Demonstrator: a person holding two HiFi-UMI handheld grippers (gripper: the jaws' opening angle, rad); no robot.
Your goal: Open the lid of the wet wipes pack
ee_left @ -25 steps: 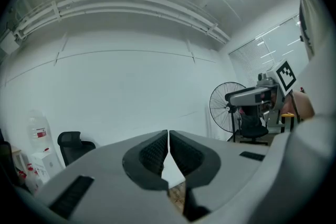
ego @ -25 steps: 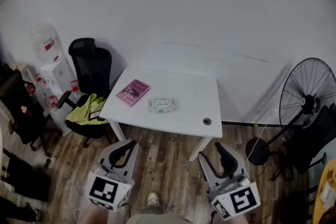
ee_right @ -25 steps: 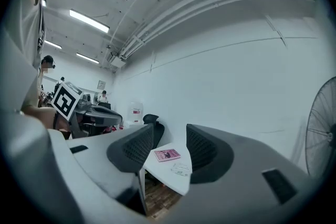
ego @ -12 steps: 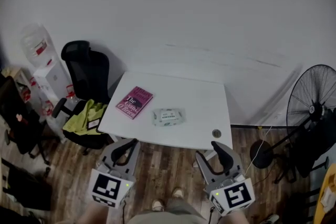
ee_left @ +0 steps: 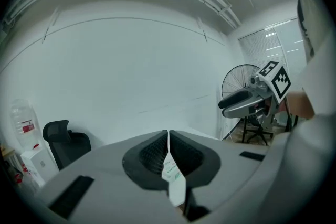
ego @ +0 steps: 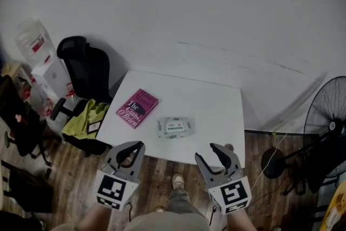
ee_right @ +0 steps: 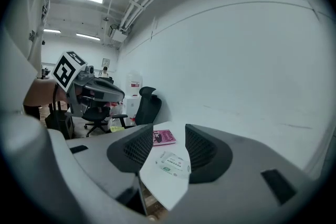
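A: Where is the wipes pack (ego: 174, 127)?

B: Flat on the white table (ego: 211, 111), towards the front edge. The pink book (ego: 137, 107) lies to its left, near it but not touching.

A: Is the lid up?

B: It looks flat and down in the right gripper view, but the pack is small there and I can't be sure.

A: Left gripper (ego: 132, 147)?

B: Held in front of the table over the wood floor (ego: 70, 170), clear of everything. In the left gripper view its jaws are pressed together with only a hairline slit between them, and they grip nothing. A sliver of the table shows past the slit.

A: Right gripper (ego: 213, 155)?

B: Also in front of the table, by its front right part. Its jaws stand wide apart and are empty. In the right gripper view the pack (ee_right: 172, 163) shows through the gap, but it is well off on the table and nothing touches it. The book (ee_right: 164, 137) is behind it.

A: Anything else?

B: A black office chair (ego: 86, 70) stands left of the table with a yellow-green cloth (ego: 86, 116) on its seat. A water dispenser (ego: 43, 62) is further left, and a standing fan (ego: 330, 127) is at the right. The wall behind is white.
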